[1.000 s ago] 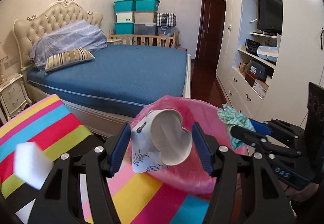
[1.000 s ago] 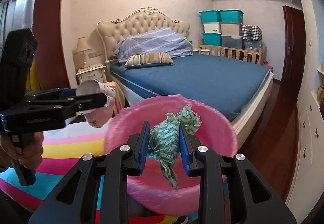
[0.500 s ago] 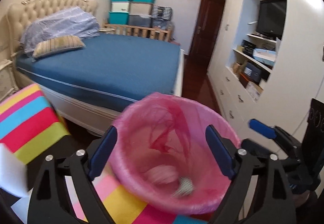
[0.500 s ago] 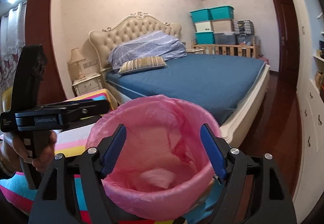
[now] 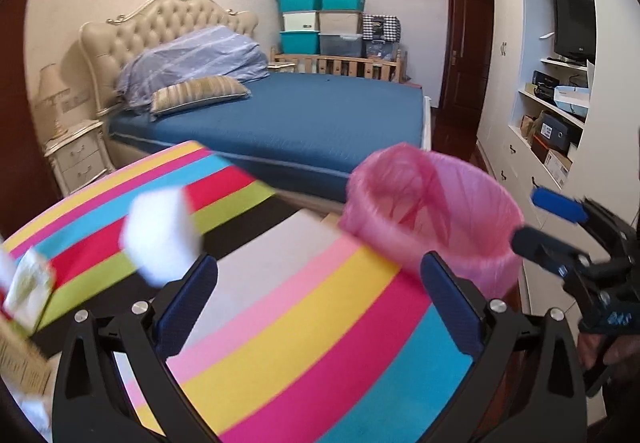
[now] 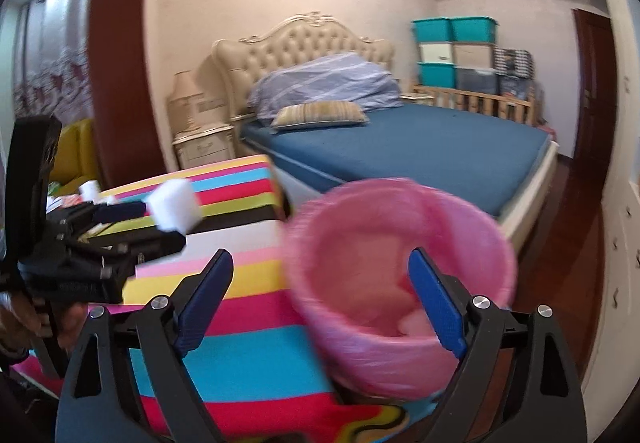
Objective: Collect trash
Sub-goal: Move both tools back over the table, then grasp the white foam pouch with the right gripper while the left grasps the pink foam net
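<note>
A bin lined with a pink bag [image 5: 436,211] stands at the right end of a table under a rainbow-striped cloth [image 5: 304,327]. My left gripper [image 5: 318,275] hovers over the cloth to the left of the bin; its jaws are opening with nothing between them. A white foam block [image 5: 160,235] lies on the cloth ahead of it, to the left. My right gripper [image 6: 320,263] hangs at the bin's [image 6: 400,283] near rim, jaws opening and empty. Pale trash [image 6: 404,319] lies blurred inside the bag.
Printed packets [image 5: 28,291] lie at the cloth's left edge. A blue bed [image 5: 304,115] stands beyond the table, with a nightstand [image 5: 78,159] to its left. A white wall unit [image 5: 552,147] runs along the right, beside dark wood floor [image 6: 560,243].
The left gripper let go of a paper cup and the right of a green cloth, both over the bin. Both opened wide. The left then swung left over the table.
</note>
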Tool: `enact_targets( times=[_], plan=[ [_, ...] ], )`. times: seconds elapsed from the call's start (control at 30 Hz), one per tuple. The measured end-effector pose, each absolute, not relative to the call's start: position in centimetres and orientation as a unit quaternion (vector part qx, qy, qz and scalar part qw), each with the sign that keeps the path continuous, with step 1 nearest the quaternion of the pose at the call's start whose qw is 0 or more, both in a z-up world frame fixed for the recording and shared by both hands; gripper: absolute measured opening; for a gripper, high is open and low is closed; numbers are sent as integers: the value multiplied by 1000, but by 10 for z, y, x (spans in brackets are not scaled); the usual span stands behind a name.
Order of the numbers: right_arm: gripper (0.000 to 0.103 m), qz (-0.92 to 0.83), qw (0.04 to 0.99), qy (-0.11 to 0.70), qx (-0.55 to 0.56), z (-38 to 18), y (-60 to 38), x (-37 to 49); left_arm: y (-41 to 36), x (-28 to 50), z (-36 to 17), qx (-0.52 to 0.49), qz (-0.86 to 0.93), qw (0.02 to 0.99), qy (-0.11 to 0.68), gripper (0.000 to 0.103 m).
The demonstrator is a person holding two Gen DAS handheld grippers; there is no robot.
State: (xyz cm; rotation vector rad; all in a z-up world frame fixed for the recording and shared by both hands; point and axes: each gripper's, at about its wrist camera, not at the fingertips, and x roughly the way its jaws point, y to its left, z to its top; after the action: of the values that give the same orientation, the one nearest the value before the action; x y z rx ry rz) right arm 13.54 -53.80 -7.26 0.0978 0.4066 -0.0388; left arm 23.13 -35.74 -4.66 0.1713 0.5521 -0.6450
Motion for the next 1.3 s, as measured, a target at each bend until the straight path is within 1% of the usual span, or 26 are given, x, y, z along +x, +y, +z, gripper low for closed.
enact_targets(
  times=[0.1, 0.23, 0.4, 0.53, 0.7, 0.93, 1.13, 1.2, 1.27, 1.3],
  plan=[
    [84, 17, 977, 206, 50, -71, -503, 139, -301, 207, -47, 95, -284, 920, 253, 98],
    [84, 78, 970, 226, 49, -77, -449, 148, -229, 182, -47, 95, -249, 930, 255, 98],
    [84, 140, 958, 249, 28, -87, -369, 149, -126, 155, -51, 72, -163, 948, 262, 98],
    [84, 185, 945, 270, 13, -95, -314, 152, -58, 139, -52, 54, -90, 958, 265, 98],
    [84, 222, 928, 300, -1, -110, -259, 161, -4, 127, -62, 49, -16, 958, 282, 98],
    [84, 244, 913, 326, -26, -121, -204, 177, 49, 111, -78, 32, 27, 954, 297, 98],
    [84, 248, 904, 346, -36, -123, -182, 185, 76, 101, -79, 0, 32, 953, 301, 98],
    [84, 242, 902, 356, -46, -125, -174, 191, 71, 104, -74, -3, 32, 954, 299, 98],
    [83, 239, 899, 364, -50, -127, -168, 194, 71, 104, -71, -7, 28, 953, 301, 98],
    [78, 236, 900, 364, -53, -127, -166, 195, 70, 105, -70, -9, 27, 953, 301, 98]
  ],
)
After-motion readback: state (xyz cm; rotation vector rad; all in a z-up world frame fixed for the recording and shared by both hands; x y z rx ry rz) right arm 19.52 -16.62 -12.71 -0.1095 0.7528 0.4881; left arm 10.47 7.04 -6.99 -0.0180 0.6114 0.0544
